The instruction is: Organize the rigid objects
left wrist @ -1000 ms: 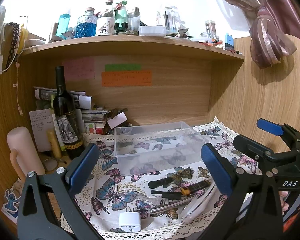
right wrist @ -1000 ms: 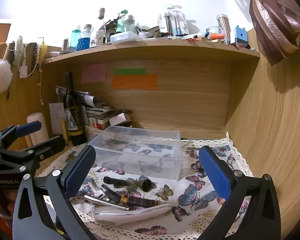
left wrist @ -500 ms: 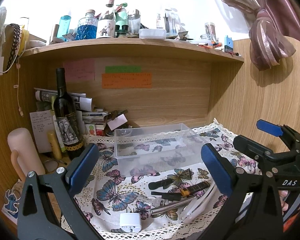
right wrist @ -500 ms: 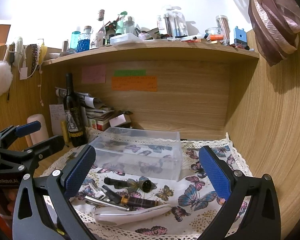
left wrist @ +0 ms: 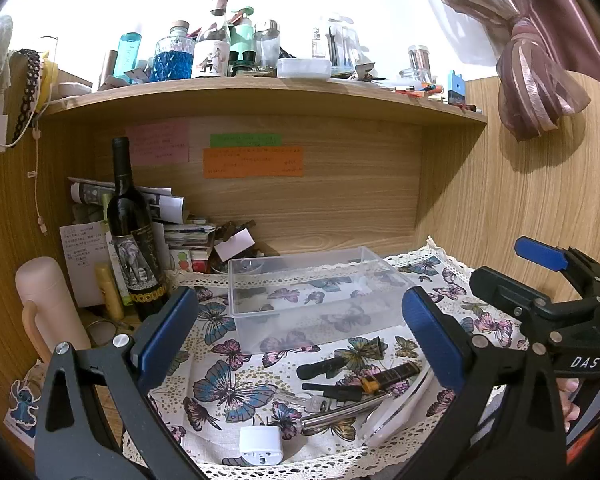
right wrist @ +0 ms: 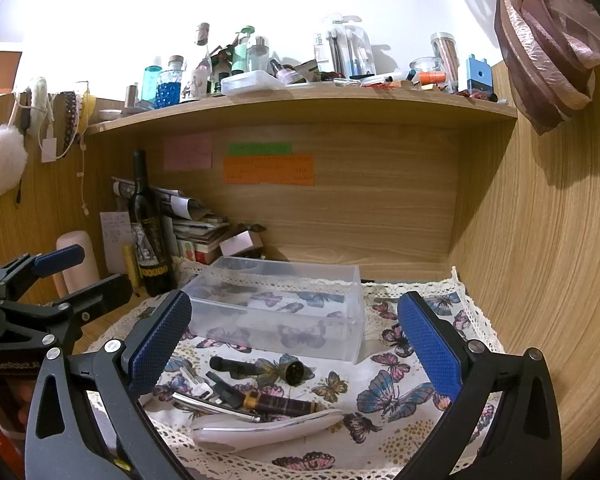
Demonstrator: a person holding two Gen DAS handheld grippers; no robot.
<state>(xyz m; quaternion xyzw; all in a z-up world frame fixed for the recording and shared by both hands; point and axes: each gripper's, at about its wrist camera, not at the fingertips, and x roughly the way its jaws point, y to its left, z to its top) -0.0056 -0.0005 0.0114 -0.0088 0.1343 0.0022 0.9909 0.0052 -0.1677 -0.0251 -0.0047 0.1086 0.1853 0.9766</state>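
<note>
A clear plastic box point(left wrist: 316, 292) stands empty on the butterfly cloth; it also shows in the right wrist view point(right wrist: 284, 312). In front of it lie a black plug connector point(right wrist: 260, 370), a dark pen-like tool with a gold band point(right wrist: 280, 402), a silver metal bar point(left wrist: 340, 412), a white elongated device point(right wrist: 264, 430) and a white power adapter point(left wrist: 260, 444). My left gripper point(left wrist: 300, 340) is open and empty above the cloth. My right gripper point(right wrist: 296, 344) is open and empty above the pile of tools.
A wine bottle point(left wrist: 134, 240), a pink flask point(left wrist: 48, 308) and stacked papers and boxes point(left wrist: 188, 236) stand at the back left. A wooden shelf point(left wrist: 260, 96) with several bottles hangs overhead. A wooden wall point(right wrist: 540, 260) bounds the right side.
Both views have shifted very slightly downward and closer; no object has moved and both grippers stay open.
</note>
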